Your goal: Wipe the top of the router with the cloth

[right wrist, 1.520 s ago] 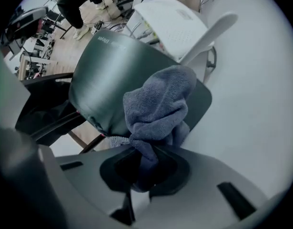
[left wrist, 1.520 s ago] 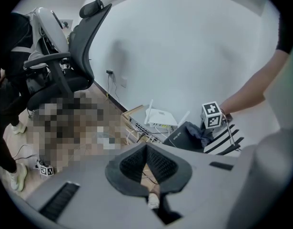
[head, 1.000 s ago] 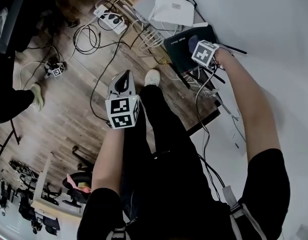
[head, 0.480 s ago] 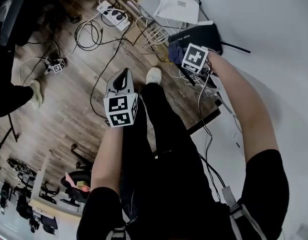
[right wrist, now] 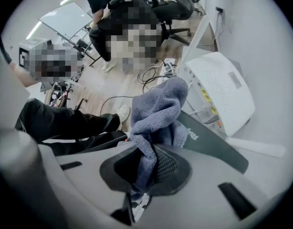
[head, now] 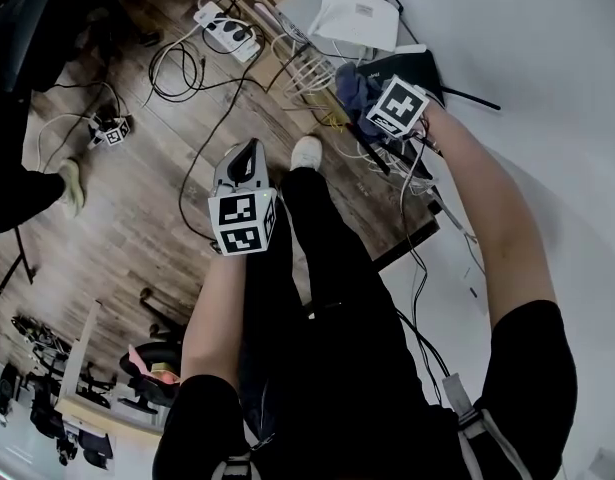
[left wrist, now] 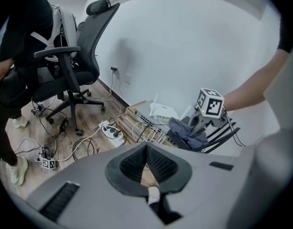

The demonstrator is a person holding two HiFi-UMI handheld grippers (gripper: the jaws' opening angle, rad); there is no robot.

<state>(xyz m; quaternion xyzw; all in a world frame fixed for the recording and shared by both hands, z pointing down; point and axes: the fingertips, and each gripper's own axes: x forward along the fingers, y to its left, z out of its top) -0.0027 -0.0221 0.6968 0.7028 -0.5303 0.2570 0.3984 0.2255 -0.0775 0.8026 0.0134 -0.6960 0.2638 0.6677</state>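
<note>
A black router (head: 419, 68) lies on the floor by the white wall, its top showing as a dark slab (right wrist: 217, 149) in the right gripper view. A blue-grey cloth (head: 355, 88) (right wrist: 158, 109) is bunched over the router's left end. My right gripper (head: 379, 96) (right wrist: 146, 163) is shut on this cloth and holds it against the router top. The cloth (left wrist: 186, 130) and the right gripper's marker cube show in the left gripper view too. My left gripper (head: 249, 163) (left wrist: 146, 163) hangs shut and holds nothing, well left of the router above a dark trouser leg.
A white router (head: 355, 16) (right wrist: 222, 94) stands just behind the black one. Tangled cables, a network switch (left wrist: 139, 120) and a white power strip (head: 225, 30) lie to its left on the wood floor. An office chair (left wrist: 72, 66) and another person stand farther off.
My right gripper has dragged the cloth across the router top from its middle toward the left end. The left gripper has stayed in place.
</note>
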